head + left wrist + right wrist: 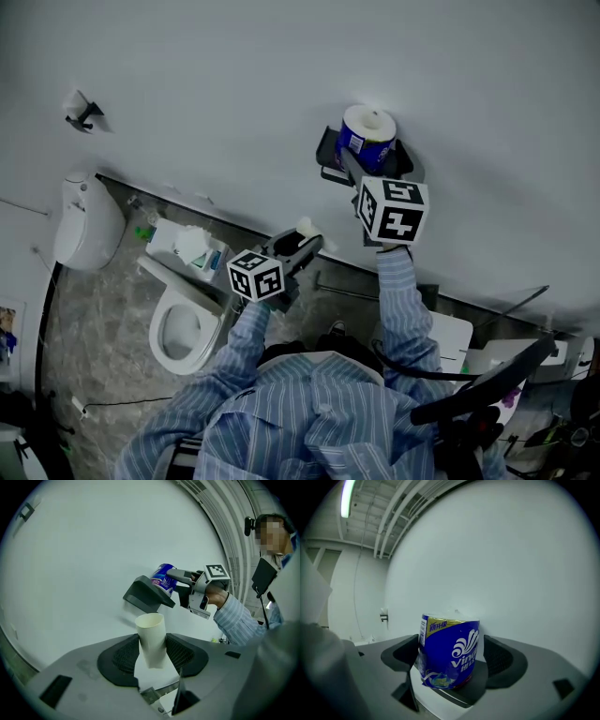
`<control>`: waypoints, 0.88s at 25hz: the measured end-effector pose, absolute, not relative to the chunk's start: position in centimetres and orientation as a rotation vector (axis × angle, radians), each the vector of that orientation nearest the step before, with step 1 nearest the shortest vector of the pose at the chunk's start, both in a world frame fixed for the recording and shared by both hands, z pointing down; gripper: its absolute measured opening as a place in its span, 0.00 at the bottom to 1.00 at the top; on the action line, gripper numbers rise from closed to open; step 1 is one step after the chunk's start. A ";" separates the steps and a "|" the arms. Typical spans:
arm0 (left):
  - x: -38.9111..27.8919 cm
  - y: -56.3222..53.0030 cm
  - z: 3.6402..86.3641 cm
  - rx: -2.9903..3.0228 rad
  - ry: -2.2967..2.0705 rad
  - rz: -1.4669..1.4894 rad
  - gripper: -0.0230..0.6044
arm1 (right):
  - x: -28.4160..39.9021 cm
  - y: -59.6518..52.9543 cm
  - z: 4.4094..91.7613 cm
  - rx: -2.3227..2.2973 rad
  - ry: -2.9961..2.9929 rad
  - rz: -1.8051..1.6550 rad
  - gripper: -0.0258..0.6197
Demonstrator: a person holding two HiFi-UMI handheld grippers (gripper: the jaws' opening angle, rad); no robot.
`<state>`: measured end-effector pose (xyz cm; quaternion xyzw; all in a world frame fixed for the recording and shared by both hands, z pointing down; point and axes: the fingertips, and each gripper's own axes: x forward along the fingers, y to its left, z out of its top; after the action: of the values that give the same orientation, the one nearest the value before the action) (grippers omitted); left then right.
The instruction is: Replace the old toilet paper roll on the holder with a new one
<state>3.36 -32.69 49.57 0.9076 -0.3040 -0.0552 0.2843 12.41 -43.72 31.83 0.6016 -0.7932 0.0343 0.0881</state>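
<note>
I see the old cardboard tube point(152, 638), bare and off-white, gripped near-upright in my left gripper point(153, 654), well clear of the holder point(146, 595). The new roll point(450, 652), in its blue printed wrapper, stands on end on that dark wall-mounted holder, white end up. It sits between the spread fingers of my right gripper point(453, 657), with a gap showing on one side.

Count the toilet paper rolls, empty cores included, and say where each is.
2. A blue-wrapped new roll stands on the holder between the open jaws of the right gripper; an empty cardboard core is clamped in the left gripper. More may be hidden.
</note>
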 end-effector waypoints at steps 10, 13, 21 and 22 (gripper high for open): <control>3.0 -32.6 49.5 2.441 -0.812 -0.143 0.33 | 11.6 -45.8 32.4 1.801 -2.299 0.245 0.69; 3.0 -32.6 49.5 2.440 -0.815 -0.141 0.33 | 11.5 -45.7 32.3 1.807 -2.359 0.176 0.69; 3.7 -31.8 49.7 2.435 -0.809 -0.136 0.33 | 11.1 -45.2 32.2 1.685 -2.475 0.145 0.69; 3.8 -31.7 49.7 2.435 -0.810 -0.134 0.33 | 11.0 -45.0 32.1 1.671 -2.490 0.133 0.69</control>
<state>3.78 -31.70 49.69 0.9091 -0.3024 -0.0502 0.2822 11.01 -45.02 32.11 0.5553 -0.8276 0.0440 0.0697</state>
